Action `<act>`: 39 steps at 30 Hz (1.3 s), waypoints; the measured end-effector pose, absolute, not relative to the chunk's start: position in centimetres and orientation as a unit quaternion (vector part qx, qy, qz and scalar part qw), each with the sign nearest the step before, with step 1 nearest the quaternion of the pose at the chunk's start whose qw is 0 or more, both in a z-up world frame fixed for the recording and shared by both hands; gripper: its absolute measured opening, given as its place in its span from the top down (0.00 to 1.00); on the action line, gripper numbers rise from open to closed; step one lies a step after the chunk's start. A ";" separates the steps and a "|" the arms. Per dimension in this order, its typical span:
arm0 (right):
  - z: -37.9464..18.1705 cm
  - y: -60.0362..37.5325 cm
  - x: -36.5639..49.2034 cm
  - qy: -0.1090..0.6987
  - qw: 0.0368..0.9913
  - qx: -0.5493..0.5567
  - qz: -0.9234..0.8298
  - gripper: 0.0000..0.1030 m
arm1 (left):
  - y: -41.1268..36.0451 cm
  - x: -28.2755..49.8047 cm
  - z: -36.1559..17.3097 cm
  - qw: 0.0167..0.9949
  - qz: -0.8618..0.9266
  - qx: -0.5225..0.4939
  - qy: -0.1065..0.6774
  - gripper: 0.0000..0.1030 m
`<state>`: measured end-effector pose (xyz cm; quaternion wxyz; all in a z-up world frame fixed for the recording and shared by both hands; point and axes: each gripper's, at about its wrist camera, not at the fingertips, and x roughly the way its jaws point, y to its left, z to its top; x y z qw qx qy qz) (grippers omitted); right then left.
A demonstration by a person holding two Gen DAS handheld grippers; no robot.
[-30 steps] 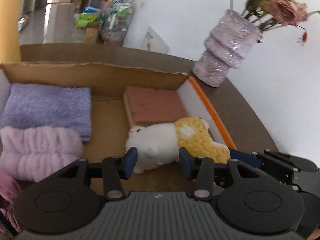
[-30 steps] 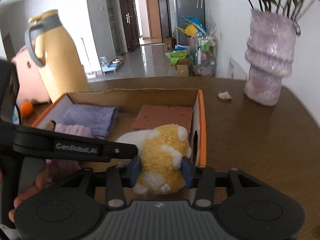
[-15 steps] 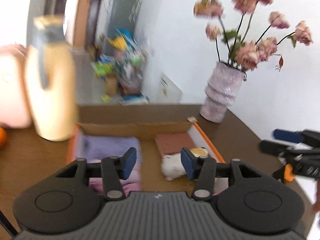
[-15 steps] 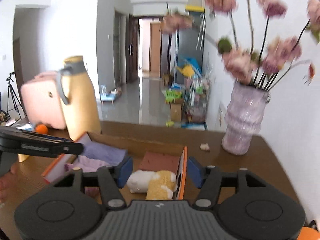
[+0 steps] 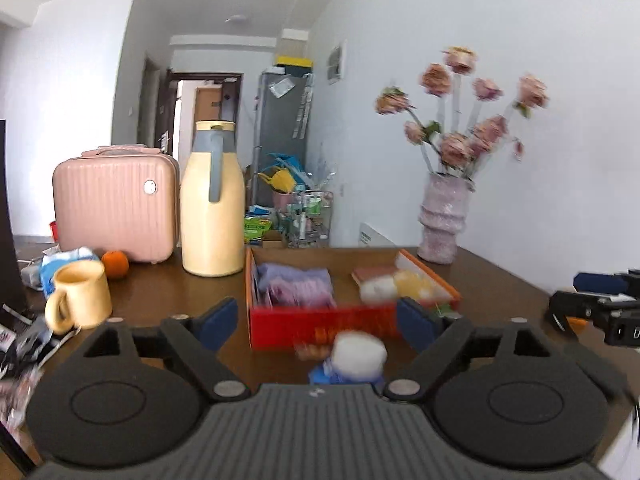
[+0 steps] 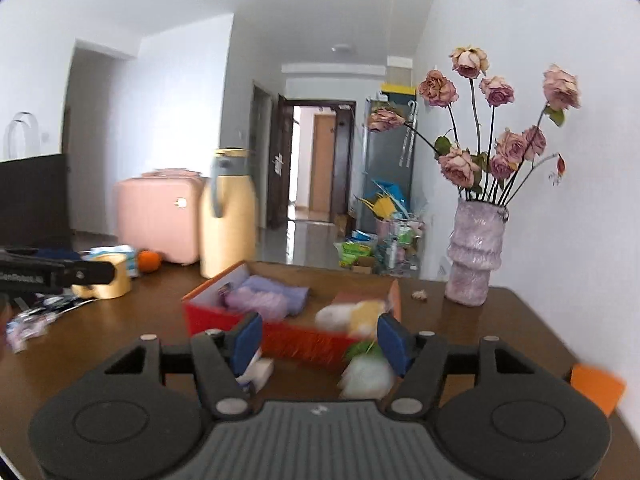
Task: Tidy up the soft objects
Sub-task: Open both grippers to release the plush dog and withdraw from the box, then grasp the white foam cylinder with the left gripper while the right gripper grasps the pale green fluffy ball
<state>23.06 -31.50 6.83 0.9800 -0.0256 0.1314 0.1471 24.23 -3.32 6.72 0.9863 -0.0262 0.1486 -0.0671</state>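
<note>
An orange-red cardboard box (image 5: 320,330) stands mid-table. In it lie folded purple cloths (image 5: 296,284), a pink pad (image 5: 370,274) and a white and yellow plush (image 5: 396,286). My left gripper (image 5: 316,324) hangs in front of the box, jaws opening wide. A white and blue soft item (image 5: 356,358) lies on the table low between its fingers, untouched. My right gripper (image 6: 320,340) is also back from the box (image 6: 224,314), jaws opening. A blurred white and green fluffy thing (image 6: 366,372) lies by its right finger, not pressed. The plush (image 6: 352,314) rests in the box.
A cream thermos jug (image 5: 212,208), a pink case (image 5: 114,204), a yellow mug (image 5: 80,298) and an orange (image 5: 115,264) stand at the left. A purple vase (image 6: 474,256) of roses stands at the far right. Wrappers (image 6: 32,322) litter the left edge.
Both grippers drew back and up out of the box, and their jaws widened. The right gripper let go of the plush, which stays in the box.
</note>
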 end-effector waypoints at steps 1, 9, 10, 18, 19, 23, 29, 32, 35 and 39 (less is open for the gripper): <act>5.9 -31.5 21.4 0.127 0.980 -0.021 0.150 0.33 | -3.3 22.5 5.7 0.986 -0.073 -0.018 0.147 0.11; -0.7 -31.7 13.2 0.187 0.972 0.023 0.139 0.30 | -4.1 14.8 -1.0 0.971 -0.097 0.013 0.219 0.11; -1.2 -31.5 12.8 0.193 0.970 0.021 0.144 0.31 | -4.2 14.5 -1.2 0.970 -0.099 0.016 0.220 0.11; -2.0 -30.9 13.1 0.200 0.969 0.022 0.144 0.33 | -4.4 16.2 -1.3 0.970 -0.097 0.005 0.225 0.11; -2.0 -31.0 13.5 0.202 0.969 0.024 0.142 0.33 | -4.4 16.6 -1.5 0.969 -0.099 0.003 0.227 0.11; -2.7 -31.4 16.1 0.220 0.966 0.035 0.128 0.34 | -5.3 19.2 -2.1 0.966 -0.101 0.009 0.238 0.11; -2.0 -32.1 23.0 0.221 0.969 0.014 0.108 0.35 | -7.5 26.0 -1.3 0.968 -0.118 0.029 0.219 0.11; -1.7 -32.6 28.5 0.225 0.970 0.010 0.088 0.35 | -8.6 30.6 -1.5 0.969 -0.120 0.041 0.214 0.11; -2.2 -32.8 33.9 0.240 0.967 0.019 0.079 0.35 | -9.0 35.1 -2.2 0.968 -0.118 0.028 0.220 0.11; -3.4 -32.8 39.9 0.258 0.965 0.016 0.049 0.35 | -9.1 39.6 -3.3 0.962 -0.123 0.006 0.242 0.22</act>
